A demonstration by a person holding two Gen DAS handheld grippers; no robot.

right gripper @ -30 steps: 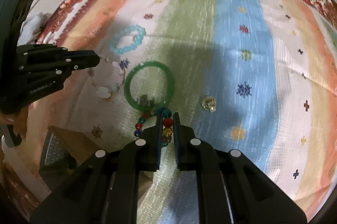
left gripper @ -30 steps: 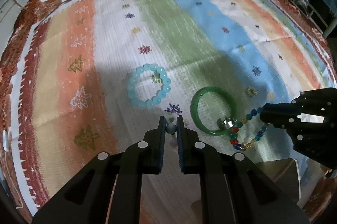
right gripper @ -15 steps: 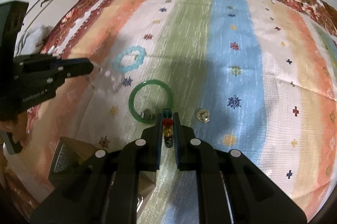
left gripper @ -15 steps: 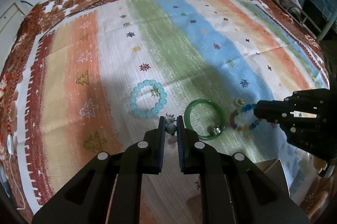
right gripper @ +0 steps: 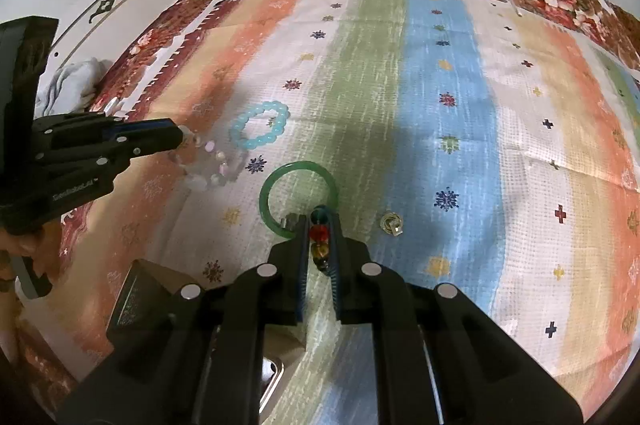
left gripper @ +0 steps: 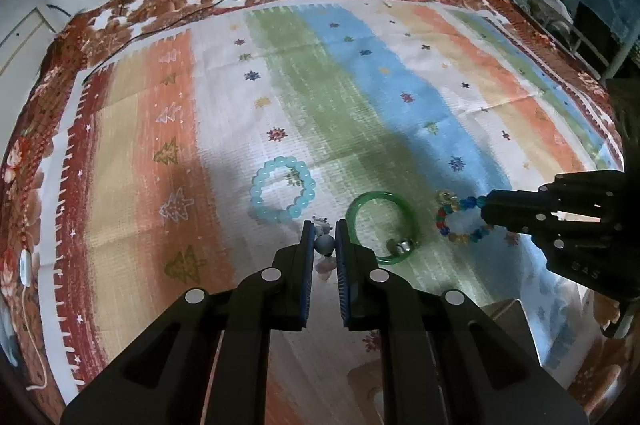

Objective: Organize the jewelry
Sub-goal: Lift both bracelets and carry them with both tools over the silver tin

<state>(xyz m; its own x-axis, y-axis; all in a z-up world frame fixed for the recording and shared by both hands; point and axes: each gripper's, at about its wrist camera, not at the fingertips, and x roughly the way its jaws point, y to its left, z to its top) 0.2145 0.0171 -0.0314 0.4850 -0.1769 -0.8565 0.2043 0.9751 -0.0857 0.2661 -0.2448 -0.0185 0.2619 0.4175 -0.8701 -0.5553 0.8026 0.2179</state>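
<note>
Between the left gripper (left gripper: pixel 324 239) fingers sits a grey bead of the pale bracelet (right gripper: pixel 208 165), jaws clamped on it; the rest of the strand hangs below, clear of the cloth, seen in the right wrist view as a loose pale loop. Right gripper (right gripper: pixel 320 237) is closed on the multicolour bead bracelet (left gripper: pixel 460 221), red and amber beads pinched between its pads, the loop dangling off its tip in the left wrist view. Versus a second ago both grippers sit higher: the striped cloth (left gripper: pixel 360 97) looks smaller and more of its floral border and the wall behind shows. The multicolour bracelet, which lay on the cloth touching the green bangle (left gripper: pixel 382 227) back then, is now lifted and apart from it. Green bangle stays flat on the cloth, a small silver ring (left gripper: pixel 402 245) lying against its near rim, same as before. Light blue bead bracelet (left gripper: pixel 283 188) unmoved, just left of the bangle. A small clear ring (right gripper: pixel 391 223) lies on the blue stripe to the right of the bangle, also unmoved. A cardboard box (right gripper: pixel 136 299) corner shows at lower left in the right wrist view.
</note>
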